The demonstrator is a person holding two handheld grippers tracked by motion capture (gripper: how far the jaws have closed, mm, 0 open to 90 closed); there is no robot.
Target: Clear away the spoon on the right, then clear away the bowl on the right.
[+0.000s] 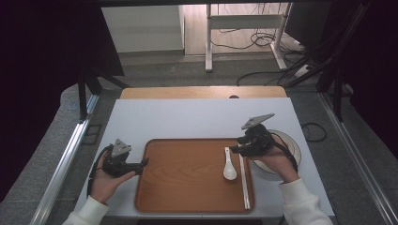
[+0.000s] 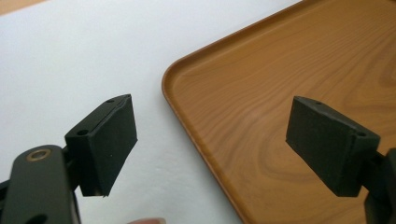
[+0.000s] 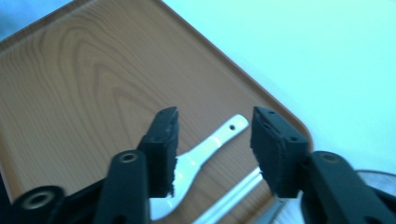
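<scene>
High view: up above the near side of the desk (image 1: 197, 117), looking forward and down, far enough back to take in the whole wooden tray (image 1: 187, 197), both tools and the floor beyond.

Left gripper view: riding on the left tool (image 2: 210, 140), very close and low, looking between its two black jaws at a rounded tray corner (image 2: 177, 74) and the white desk beside it.

Right gripper view: riding on the right tool (image 3: 215, 144), close above the tray, tilted, looking down past its jaws at the white spoon (image 3: 210, 142).

Shared by all three: the tray. Shared by high and right gripper views: the spoon (image 1: 229, 168).
</scene>
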